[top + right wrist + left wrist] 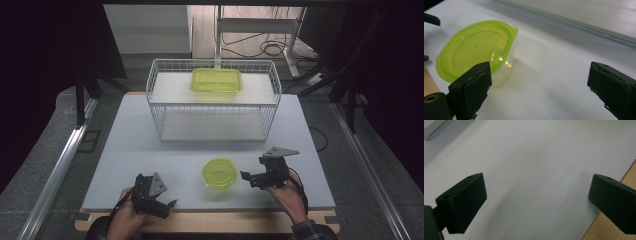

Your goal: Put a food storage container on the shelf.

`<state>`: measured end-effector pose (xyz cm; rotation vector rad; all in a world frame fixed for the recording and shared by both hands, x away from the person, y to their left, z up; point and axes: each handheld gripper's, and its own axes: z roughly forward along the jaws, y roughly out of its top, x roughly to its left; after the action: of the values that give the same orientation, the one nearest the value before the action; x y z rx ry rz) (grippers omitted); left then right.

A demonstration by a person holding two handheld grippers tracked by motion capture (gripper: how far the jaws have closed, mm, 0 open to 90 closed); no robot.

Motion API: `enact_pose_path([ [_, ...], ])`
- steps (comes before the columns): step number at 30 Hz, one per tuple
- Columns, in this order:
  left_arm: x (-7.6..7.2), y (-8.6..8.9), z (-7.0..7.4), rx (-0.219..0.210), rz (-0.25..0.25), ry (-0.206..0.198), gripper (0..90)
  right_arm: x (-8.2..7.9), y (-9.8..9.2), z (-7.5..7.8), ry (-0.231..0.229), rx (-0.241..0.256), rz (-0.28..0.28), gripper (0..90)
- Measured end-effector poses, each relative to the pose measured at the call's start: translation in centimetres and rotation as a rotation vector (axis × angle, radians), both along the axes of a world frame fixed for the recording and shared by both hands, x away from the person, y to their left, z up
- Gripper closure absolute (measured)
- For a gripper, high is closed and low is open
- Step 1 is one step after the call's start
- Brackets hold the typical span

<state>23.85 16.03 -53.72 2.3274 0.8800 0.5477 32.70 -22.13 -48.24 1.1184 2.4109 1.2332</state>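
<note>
The round green container (219,173) is sitting on the tabletop (150,150) just left of the right hand-held gripper (248,178), whose spread jaws are facing it; the left hand-held gripper (170,205), also spread, is lying farther off.

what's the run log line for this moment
left gripper open, idle | right gripper open beside round lidded green plastic container | no contact
</note>
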Motion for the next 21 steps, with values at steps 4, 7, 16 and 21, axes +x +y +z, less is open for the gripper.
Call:
enact_pose_path([
  [4,0.0,0.0,0.0,0.013,-0.003,0.001,1.3,0.4,0.6,0.4,0.037,0.010,0.024,5.1],
  [7,0.0,-0.1,-0.1,0.011,-0.003,0.002,1.3,0.7,1.0,0.4,0.058,0.012,0.032,5.1],
  [16,0.0,-0.1,-0.1,0.019,-0.008,0.003,1.3,1.7,2.1,1.3,0.121,0.047,0.052,11.8],
  [21,0.0,-0.1,-0.1,0.014,-0.006,0.000,1.3,2.8,2.5,1.5,0.162,0.092,0.081,26.1],
])
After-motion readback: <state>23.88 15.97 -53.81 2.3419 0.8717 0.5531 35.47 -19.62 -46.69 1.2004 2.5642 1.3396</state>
